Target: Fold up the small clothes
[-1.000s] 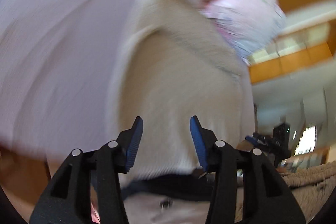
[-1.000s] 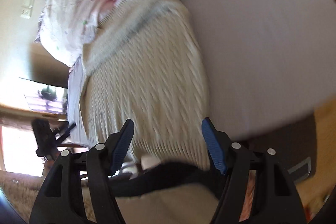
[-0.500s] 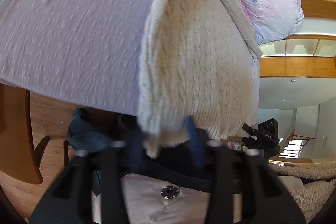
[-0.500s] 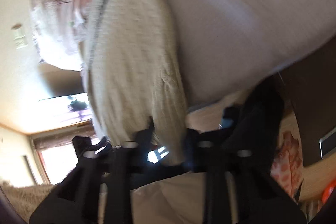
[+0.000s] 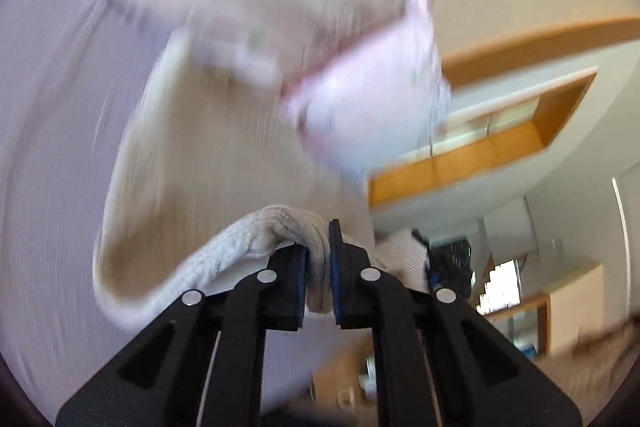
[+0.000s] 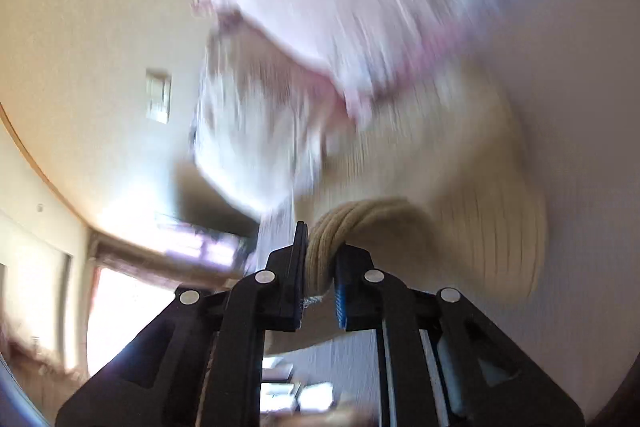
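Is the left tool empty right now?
No, the left tool is pinched shut on a bunched edge of the cream knitted sweater.

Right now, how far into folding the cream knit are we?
Done: both tongs have a grip. The left tongs are shut on one bunched hem corner of the cream knit sweater, and the right tongs on another. In hand: the hem is lifted off the lavender sheet, the views motion-blurred. Left: laying the hem over and flattening it; the pink floral garment lies unfolded.
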